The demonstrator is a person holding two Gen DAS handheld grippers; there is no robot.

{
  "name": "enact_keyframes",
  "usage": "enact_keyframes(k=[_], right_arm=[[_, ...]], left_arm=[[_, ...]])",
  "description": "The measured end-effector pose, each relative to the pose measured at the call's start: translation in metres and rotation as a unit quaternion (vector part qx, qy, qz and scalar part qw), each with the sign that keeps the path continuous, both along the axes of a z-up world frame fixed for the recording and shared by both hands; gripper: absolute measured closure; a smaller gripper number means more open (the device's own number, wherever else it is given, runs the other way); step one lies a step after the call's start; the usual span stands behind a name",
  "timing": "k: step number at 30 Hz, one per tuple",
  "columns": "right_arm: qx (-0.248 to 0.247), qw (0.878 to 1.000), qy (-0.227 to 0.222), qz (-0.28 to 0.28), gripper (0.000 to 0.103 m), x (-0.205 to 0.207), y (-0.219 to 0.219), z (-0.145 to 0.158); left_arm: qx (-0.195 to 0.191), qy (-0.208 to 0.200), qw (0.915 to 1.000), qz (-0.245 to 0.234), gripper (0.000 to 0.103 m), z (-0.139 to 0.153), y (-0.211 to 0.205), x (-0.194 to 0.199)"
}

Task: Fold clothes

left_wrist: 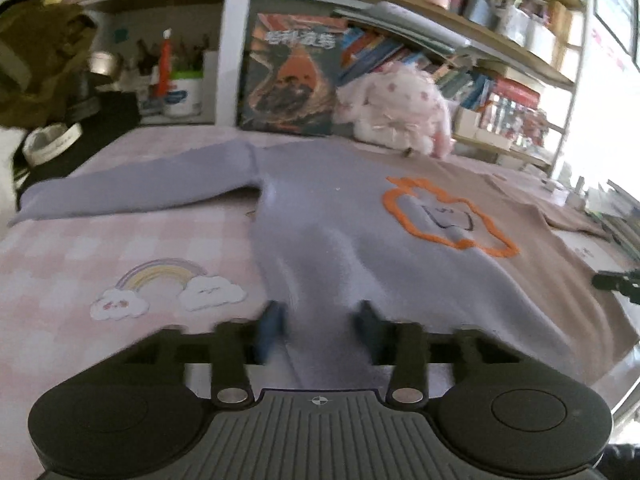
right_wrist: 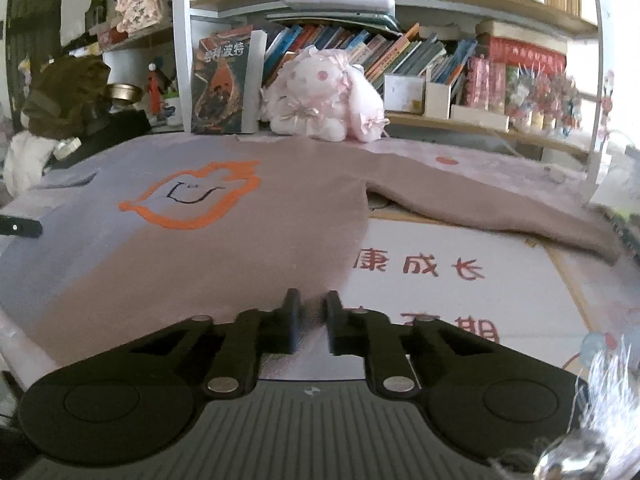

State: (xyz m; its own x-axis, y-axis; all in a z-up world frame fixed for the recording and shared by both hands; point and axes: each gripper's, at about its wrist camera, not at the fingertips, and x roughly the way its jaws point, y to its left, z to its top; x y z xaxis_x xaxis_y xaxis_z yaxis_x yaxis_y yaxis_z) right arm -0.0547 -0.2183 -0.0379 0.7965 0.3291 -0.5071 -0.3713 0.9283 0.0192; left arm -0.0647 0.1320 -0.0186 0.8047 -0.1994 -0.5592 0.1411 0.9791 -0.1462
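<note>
Three red characters, 康成长, on white sheet (right_wrist: 460, 264) beside sweater (right_wrist: 224, 248).

Red characters 康成长 are showing on the white sheet (right_wrist: 460, 280) at five o'clock, while 哈利·波特 is reading across the upright book box (right_wrist: 224, 80) at eleven o'clock.

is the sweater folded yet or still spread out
Spread out: the sweater lies flat, front design up, both sleeves stretched sideways, one sleeve left, the other right.
</note>
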Motion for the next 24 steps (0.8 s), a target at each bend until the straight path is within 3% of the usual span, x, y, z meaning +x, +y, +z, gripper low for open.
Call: enact_keyframes(k=[2, 3, 9, 24], right_arm=[[-0.012, 1.000, -0.008, -0.007, 0.098, 0.001, 0.000, 0.000], [-0.018, 1.000, -0.013, -0.012, 0.098, 0.001, -0.001, 0.000], [-0.028, 0.998, -0.019, -0.044, 0.099, 0.000, -0.016, -0.001], [0.006, 1.000, -0.003, -0.016, 0.099, -0.005, -0.013, 0.000]], left_arm=[[-0.006, 0.000, 0.9999, -0.010, 0.089, -0.001, -0.006, 0.005], [-0.010, 0.000, 0.9998, -0.016, 0.090, -0.002, -0.010, 0.007], [0.030, -0.015, 0.9986, -0.039, 0.091, -0.004, -0.040, 0.012], [0.020, -0.016, 0.9995, -0.019, 0.092, -0.004, -0.026, 0.005]])
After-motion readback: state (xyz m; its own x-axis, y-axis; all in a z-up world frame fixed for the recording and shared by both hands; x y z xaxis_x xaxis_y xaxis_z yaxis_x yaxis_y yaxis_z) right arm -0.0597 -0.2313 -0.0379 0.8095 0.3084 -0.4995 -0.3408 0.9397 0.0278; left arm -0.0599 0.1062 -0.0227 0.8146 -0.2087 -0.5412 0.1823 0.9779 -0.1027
